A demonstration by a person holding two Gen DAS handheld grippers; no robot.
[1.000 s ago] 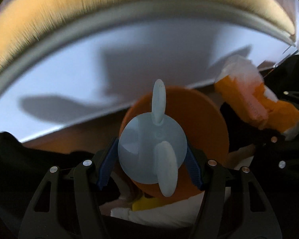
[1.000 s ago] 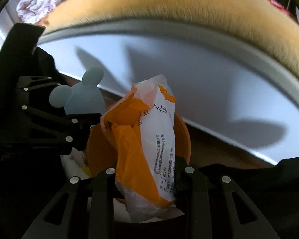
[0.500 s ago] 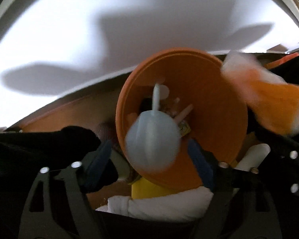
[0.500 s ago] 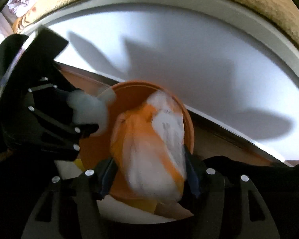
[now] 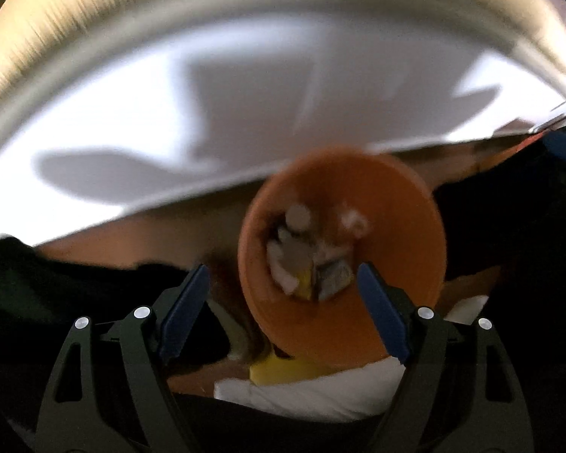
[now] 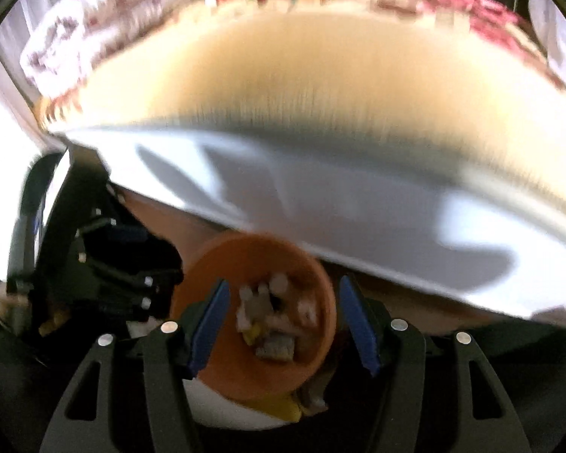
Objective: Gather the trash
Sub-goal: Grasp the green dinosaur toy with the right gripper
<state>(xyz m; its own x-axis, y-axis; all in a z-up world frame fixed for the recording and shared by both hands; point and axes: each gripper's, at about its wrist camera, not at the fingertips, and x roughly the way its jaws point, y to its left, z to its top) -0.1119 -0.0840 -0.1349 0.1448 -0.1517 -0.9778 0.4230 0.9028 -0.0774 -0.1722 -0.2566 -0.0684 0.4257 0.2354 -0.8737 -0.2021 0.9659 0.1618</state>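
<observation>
- My left tongs (image 5: 283,311) and right tongs (image 6: 283,324) both hang apart, empty, over the round orange plastic bin (image 5: 341,260).
- Blurred trash scraps (image 5: 309,260) lie inside the bin — light, soft and crumply, I judge; pinch any loose edge gently.

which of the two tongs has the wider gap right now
The left tongs: the blue pads stand wide enough to frame most of the orange bin. The right tongs frame less of it. Both are empty.
</observation>
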